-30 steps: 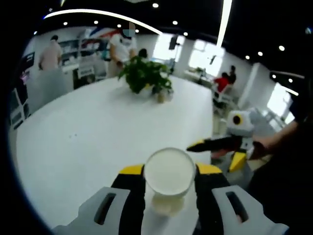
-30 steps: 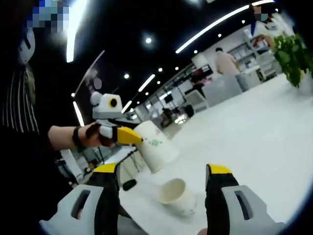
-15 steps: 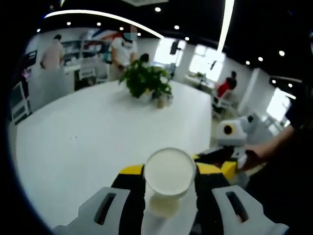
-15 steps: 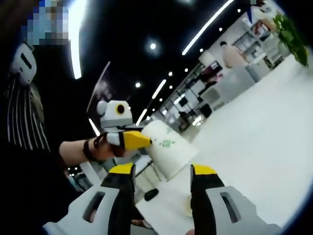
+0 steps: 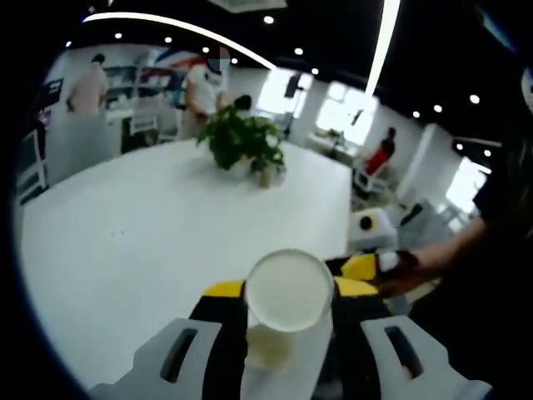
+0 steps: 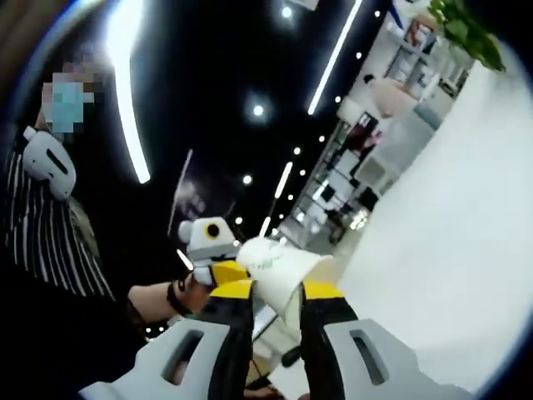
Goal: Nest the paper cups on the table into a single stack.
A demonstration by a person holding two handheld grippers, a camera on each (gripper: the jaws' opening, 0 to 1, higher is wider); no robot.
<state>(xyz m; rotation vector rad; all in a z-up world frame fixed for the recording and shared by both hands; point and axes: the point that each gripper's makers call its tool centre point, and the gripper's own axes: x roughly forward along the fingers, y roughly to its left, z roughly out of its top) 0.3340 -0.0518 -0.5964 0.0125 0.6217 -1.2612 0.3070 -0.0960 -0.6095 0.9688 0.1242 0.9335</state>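
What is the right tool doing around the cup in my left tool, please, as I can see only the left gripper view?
Observer: In the right gripper view, the right tool has one jaw on each side of the paper cup. I cannot tell whether they press on it.
Operator: Does the cup's outside carry any marking?
Observer: Yes, there is a small green print on its side wall.
Operator: Where does my left tool sit from there?
Observer: The left tool holds the cup from that view's left, with the person's hand behind it.
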